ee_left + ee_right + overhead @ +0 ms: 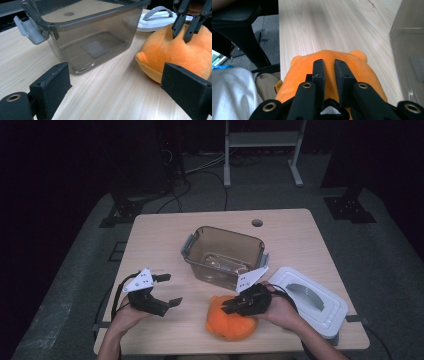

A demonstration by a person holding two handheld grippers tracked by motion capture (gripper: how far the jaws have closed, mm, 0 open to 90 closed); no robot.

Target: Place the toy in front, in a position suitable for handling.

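High view shows a see-through brown plastic box (224, 256) in the middle of the frame, with grey clips and nothing loose inside. Its white lid (311, 299) with a grey handle lies flat at the lower right. A soft, round orange plush toy (227, 321) sits on the pale wooden surface (160, 240) at the bottom middle. The right tongs (226, 308) pinch a fold of its fuzzy top, almost closed. The left tongs (168, 289) stand wide open, holding nothing.
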